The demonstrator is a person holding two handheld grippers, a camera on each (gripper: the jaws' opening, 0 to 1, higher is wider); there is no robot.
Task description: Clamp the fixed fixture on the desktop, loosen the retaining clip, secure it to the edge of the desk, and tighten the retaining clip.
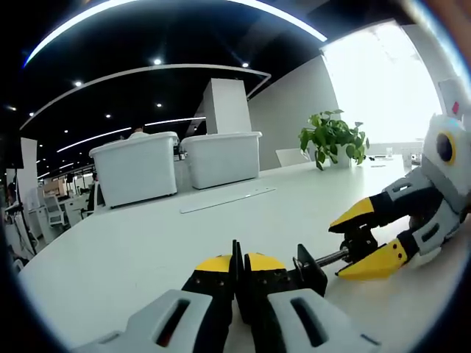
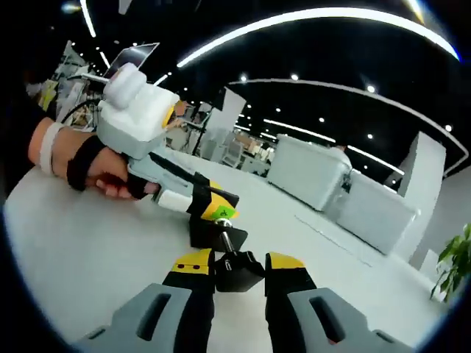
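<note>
Ceiling lights streak over a long white desk (image 1: 140, 243) carrying two white bins (image 1: 136, 168) and a potted plant (image 1: 333, 137). Seen from the left gripper view, the left gripper (image 1: 237, 266) sits low on the desk, jaws pressed onto the black clamp fixture (image 1: 305, 273), while the right gripper (image 1: 362, 237) reaches in from the right, pinching the screw's handle. From the right gripper view, the right gripper (image 2: 238, 268) straddles the black knob (image 2: 238, 271); beyond it a strapped hand (image 2: 99, 173) levels the left gripper at the clamp body.

Ceiling spots (image 1: 156, 61) and strip lights (image 2: 294, 20) are glowing against a dark ceiling; a window (image 1: 383, 81) is glaring white, far beyond the fingers; fisheye edges are bending.
</note>
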